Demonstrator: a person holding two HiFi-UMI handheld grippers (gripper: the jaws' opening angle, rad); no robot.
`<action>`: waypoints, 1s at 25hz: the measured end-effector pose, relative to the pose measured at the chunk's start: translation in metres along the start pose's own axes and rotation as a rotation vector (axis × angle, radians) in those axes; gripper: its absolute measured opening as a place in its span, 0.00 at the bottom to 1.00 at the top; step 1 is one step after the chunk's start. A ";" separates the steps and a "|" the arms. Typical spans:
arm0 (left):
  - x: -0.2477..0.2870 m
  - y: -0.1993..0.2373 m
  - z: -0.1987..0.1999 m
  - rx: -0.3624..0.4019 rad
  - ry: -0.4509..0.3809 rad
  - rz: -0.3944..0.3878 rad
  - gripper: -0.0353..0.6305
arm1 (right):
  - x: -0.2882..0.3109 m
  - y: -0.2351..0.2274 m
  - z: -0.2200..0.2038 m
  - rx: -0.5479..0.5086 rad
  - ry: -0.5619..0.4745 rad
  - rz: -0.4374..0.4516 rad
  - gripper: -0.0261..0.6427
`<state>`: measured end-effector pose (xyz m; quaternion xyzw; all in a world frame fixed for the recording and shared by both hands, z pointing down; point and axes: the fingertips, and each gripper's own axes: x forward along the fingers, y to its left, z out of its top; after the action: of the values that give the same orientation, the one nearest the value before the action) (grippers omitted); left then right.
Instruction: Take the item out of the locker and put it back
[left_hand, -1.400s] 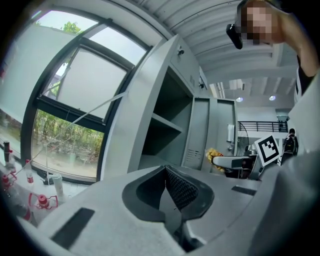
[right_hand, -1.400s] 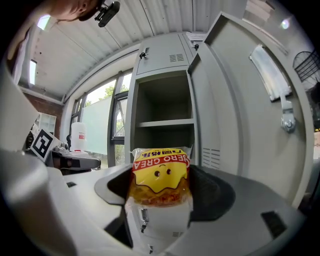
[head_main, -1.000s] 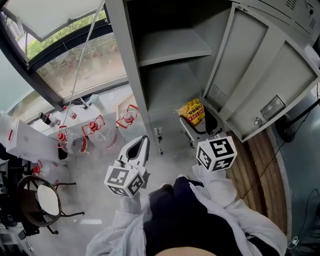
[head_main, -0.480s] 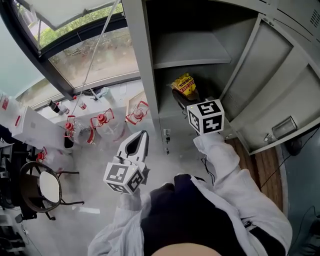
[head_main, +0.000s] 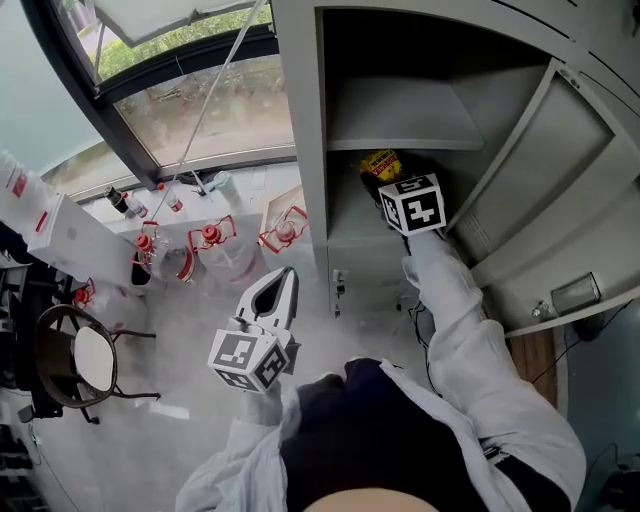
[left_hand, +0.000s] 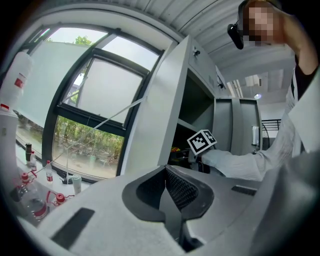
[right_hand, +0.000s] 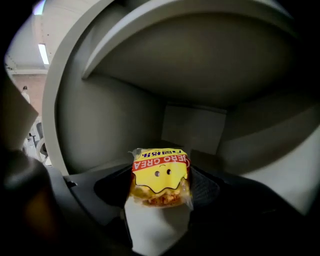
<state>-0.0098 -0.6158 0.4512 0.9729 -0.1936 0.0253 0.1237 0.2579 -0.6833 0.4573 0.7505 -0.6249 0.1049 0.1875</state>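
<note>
A yellow snack packet (right_hand: 160, 176) with a red band sits between the pads of my right gripper (right_hand: 161, 186), which is shut on it. In the head view the packet (head_main: 379, 163) is inside the grey locker (head_main: 300, 120), just under its shelf (head_main: 400, 115), and the right gripper (head_main: 388, 182) reaches in with its marker cube behind it. My left gripper (head_main: 284, 278) hangs outside the locker, left of its front post, jaws together and holding nothing. The left gripper view shows its pads (left_hand: 175, 186) closed and the right marker cube (left_hand: 201, 141) at the locker opening.
The locker door (head_main: 570, 180) stands open to the right. Several red-capped bottles (head_main: 212, 240) lie on the floor by the window. A white box (head_main: 60, 235) and a chair (head_main: 78, 362) stand at the left.
My right gripper has carried the snack packet forward and up, from in front of the locker to inside it under the shelf. The left gripper has stayed put.
</note>
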 end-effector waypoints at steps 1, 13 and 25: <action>0.000 0.000 0.000 -0.001 0.002 0.001 0.06 | 0.005 -0.003 -0.004 -0.004 0.028 -0.001 0.54; 0.008 0.002 -0.001 -0.008 0.008 0.005 0.06 | 0.034 -0.026 -0.040 0.111 0.225 -0.006 0.54; 0.004 0.001 -0.004 -0.014 0.008 0.009 0.06 | 0.036 -0.030 -0.046 0.136 0.258 -0.029 0.54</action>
<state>-0.0064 -0.6169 0.4557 0.9710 -0.1977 0.0284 0.1312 0.2982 -0.6921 0.5084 0.7508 -0.5761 0.2397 0.2167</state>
